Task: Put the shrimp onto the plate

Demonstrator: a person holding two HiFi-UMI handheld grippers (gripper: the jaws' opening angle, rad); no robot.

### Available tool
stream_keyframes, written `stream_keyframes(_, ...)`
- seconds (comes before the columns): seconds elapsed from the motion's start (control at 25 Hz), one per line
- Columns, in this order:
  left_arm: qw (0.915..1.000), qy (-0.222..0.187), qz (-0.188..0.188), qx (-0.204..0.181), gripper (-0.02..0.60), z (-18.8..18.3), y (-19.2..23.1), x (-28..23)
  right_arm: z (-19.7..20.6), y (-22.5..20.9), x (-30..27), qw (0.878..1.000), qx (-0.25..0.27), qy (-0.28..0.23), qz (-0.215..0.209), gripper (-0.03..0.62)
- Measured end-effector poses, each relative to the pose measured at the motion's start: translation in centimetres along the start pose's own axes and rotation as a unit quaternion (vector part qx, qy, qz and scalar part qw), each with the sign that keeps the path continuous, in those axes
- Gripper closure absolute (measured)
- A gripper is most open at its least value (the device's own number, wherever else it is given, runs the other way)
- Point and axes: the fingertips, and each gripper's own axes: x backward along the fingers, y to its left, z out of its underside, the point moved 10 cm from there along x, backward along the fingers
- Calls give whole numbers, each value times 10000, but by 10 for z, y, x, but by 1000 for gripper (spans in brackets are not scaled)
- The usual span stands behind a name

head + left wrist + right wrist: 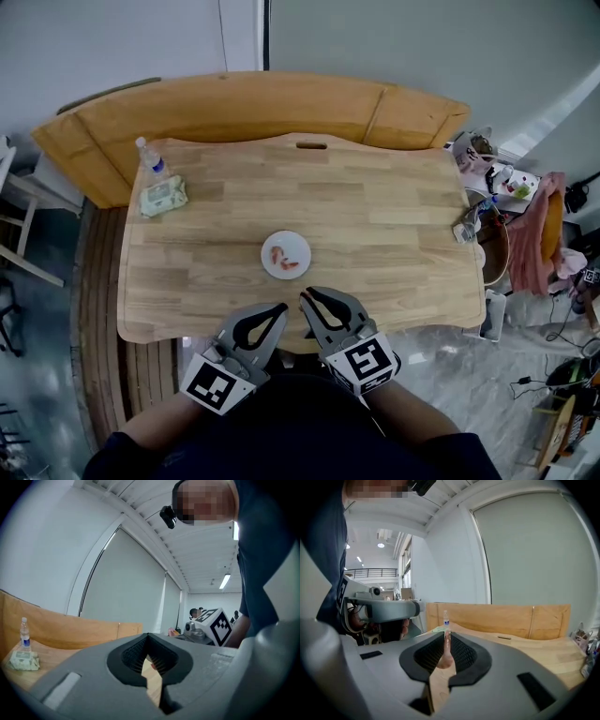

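The person's dark sleeves (281,441) filled the bottom of the head view, with both tools held side by side at the near edge of the wooden surface (394,216). The left gripper (279,309) had its fingers drawn together, leaving only a thin slit, and nothing was held between them. The right gripper (307,298) sat just beside it. Its fingers were likewise closed to a narrow slit and held nothing. Each tool carried its marker cube toward the person's body, and the two sets of fingertips pointed inward, near each other but apart.

Just beyond the fingertips, near the middle of the surface, lay a small white plate (269,249). The shrimp (285,257) were on it, as pink-orange pieces. Through the slit in each gripper view a small pinkish shape showed over the wood, too small to make out clearly.

Farther back on the left stood a clear water bottle (150,157), upright, with a pack of wipes (163,196) just beside it toward the person. At the right edge a smaller bottle (466,228) lay near some bags and cloth (539,234) off the surface. Along the far side ran a curved wooden bench back (253,103), and behind it a pale wall (422,37).
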Motion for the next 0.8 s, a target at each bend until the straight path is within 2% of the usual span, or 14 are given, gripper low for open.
stream_keyframes(0.44, 9991, 1, -432, 14, 577, -1, 5, -5, 20, -29, -37, 9990, 71, 363, -251, 545)
stream_keyframes(0.8, 9974, 45, -722, 66, 577, 3, 10, -1, 46, -48, -76, 9966, 270, 716, -299, 545)
